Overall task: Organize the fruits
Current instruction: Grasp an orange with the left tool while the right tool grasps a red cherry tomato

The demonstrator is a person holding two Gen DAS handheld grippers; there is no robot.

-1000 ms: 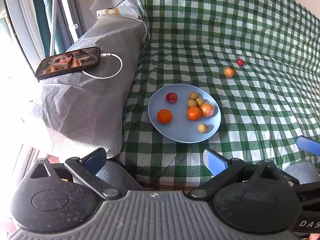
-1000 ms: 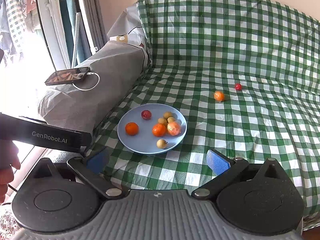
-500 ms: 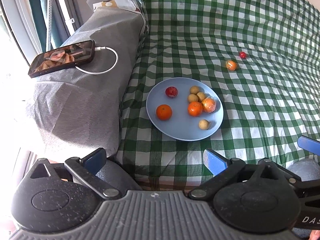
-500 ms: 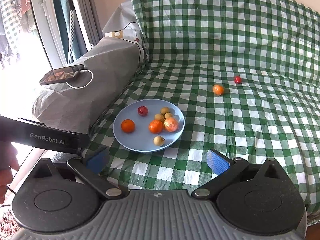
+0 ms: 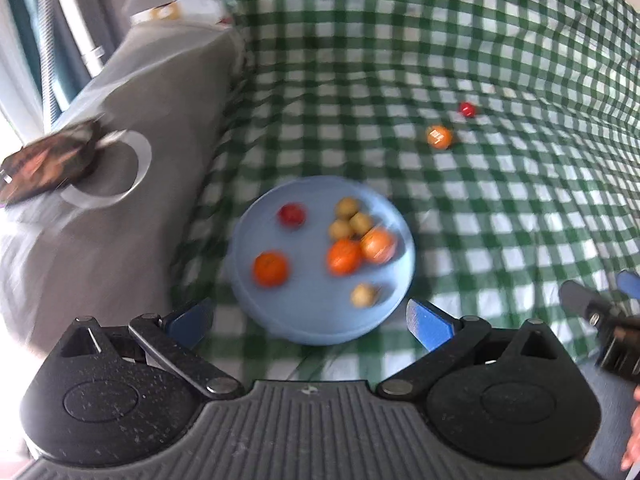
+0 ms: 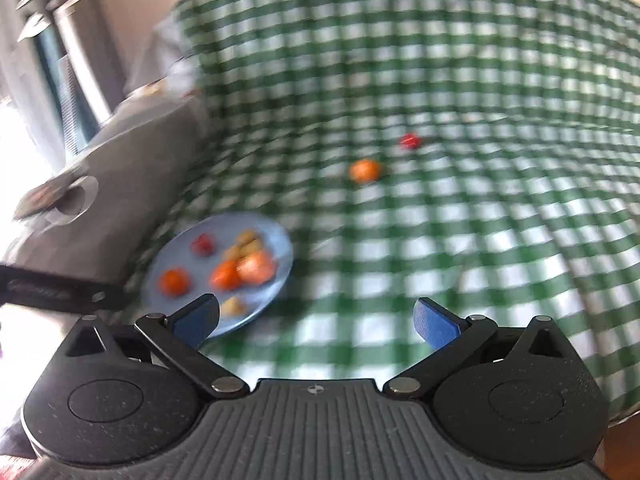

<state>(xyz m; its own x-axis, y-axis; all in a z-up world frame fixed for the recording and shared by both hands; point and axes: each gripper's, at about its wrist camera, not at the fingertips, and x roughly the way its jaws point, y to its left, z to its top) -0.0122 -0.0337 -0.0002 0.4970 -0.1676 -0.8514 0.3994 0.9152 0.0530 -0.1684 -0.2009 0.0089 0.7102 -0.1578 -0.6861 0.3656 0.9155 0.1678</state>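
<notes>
- Blue plate (image 5: 394,300) already holds seven fruits; orange fruit (image 5: 439,137) and red fruit (image 5: 467,109) lie loose on the checked cloth (image 5: 500,220)
- Left gripper (image 5: 310,318) and right gripper (image 6: 316,318) both gape wide, empty

Cloth (image 5: 520,220): green-and-white check. Plate (image 5: 248,280): pale blue. Loose fruits: one orange (image 5: 439,137), one red (image 5: 467,109). Armrest cover (image 5: 120,220): grey.
</notes>
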